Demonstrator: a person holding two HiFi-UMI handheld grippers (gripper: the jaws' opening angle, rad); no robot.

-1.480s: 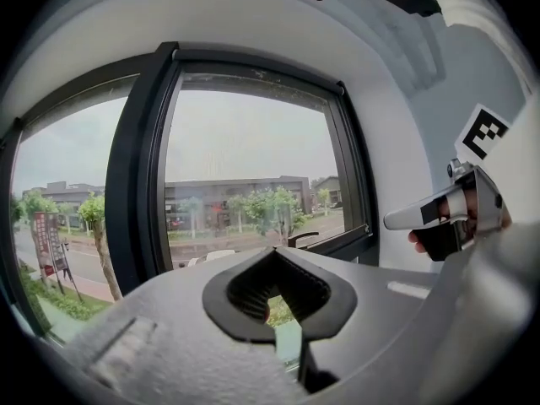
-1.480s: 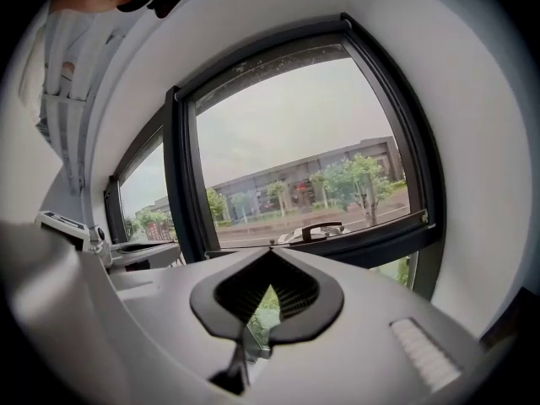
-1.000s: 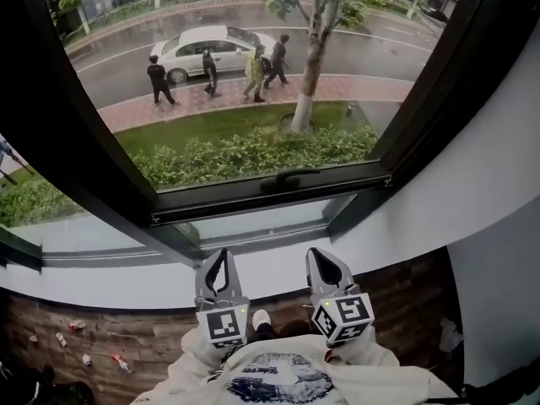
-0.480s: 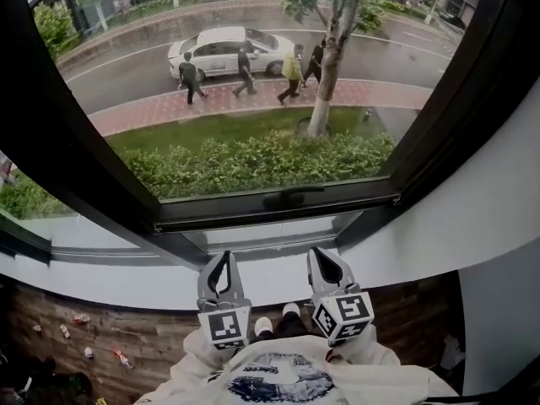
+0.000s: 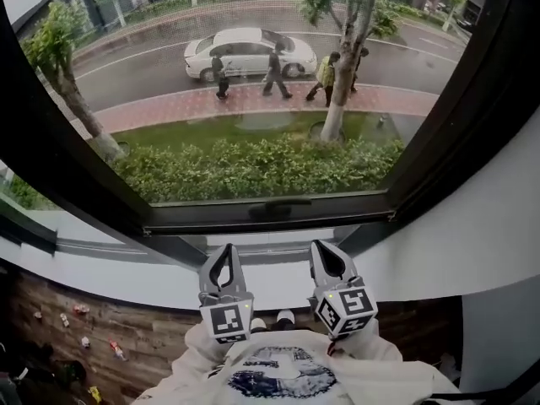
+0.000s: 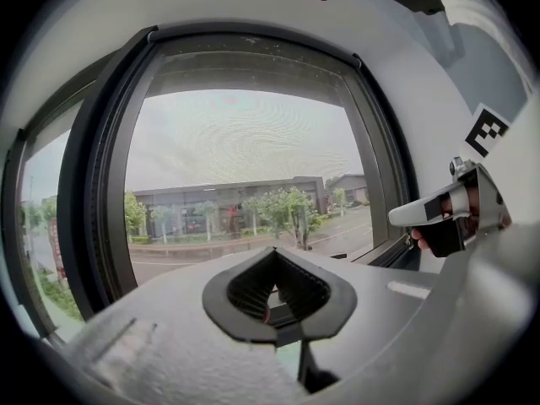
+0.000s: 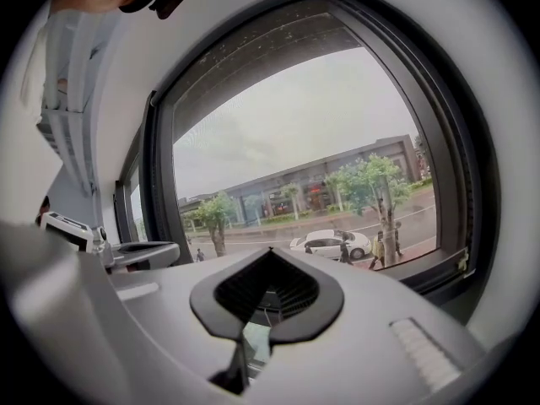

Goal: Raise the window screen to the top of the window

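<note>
Close in, the left gripper [image 5: 225, 256] and right gripper [image 5: 327, 256] hover side by side over the white sill [image 5: 118, 281], both tongs pinched together and holding nothing, so I'd call this the approach, with no lift begun. Beyond them the window screen [image 5: 253, 83] hangs fully down, its bottom rail [image 5: 194, 220] low in the black window frame [image 5: 76, 175], with the handle [image 5: 283, 207] at mid-rail. Next, I reckon, a gripper must catch that handle and push the rail to the top.
</note>
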